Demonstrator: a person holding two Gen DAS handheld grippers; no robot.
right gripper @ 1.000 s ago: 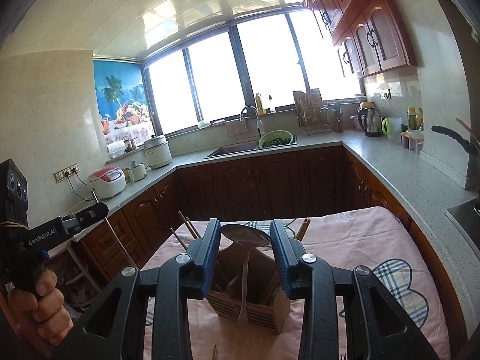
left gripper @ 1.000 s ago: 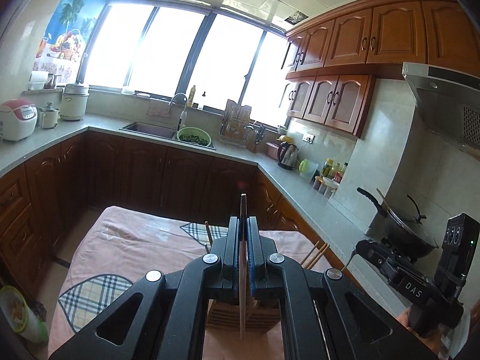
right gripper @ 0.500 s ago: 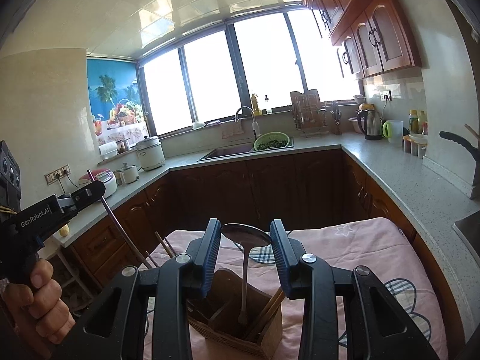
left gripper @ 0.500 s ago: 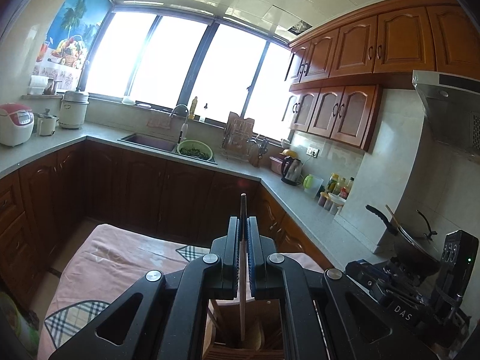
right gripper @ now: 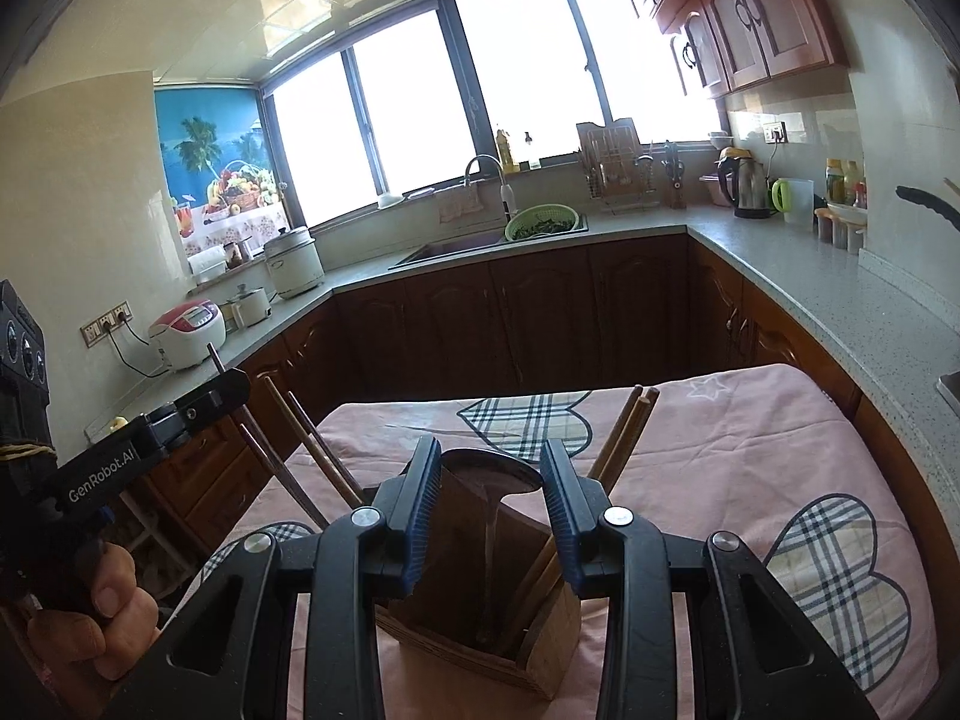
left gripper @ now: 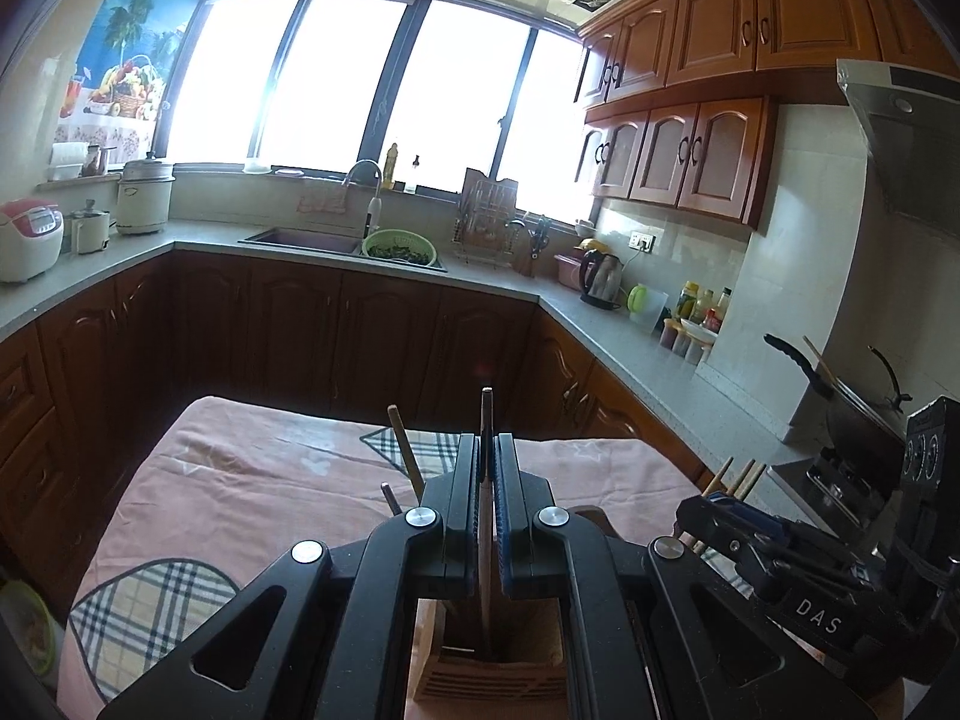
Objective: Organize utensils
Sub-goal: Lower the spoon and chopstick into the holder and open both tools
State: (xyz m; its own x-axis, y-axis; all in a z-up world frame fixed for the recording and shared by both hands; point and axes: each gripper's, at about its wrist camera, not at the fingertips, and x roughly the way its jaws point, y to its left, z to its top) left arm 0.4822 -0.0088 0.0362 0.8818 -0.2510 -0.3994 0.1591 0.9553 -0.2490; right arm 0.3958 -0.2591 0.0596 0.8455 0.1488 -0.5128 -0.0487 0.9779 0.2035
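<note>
Left claw (left gripper: 487, 462) clamped on thin chopstick (left gripper: 485, 546), now lowered with tip inside wooden holder (left gripper: 492, 672) on pink-clothed surface (left gripper: 252, 480). Right claw (right gripper: 489, 498) grips spoon (right gripper: 489, 477), likewise sunk into holder. Release likely next.

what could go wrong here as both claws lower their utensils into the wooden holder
1. The right claw grips a ladle by its bowl; the handle may catch the chopsticks already leaning in the wooden holder.
2. The left claw, shut on a thin stick, comes close to the right one; they could collide.
</note>
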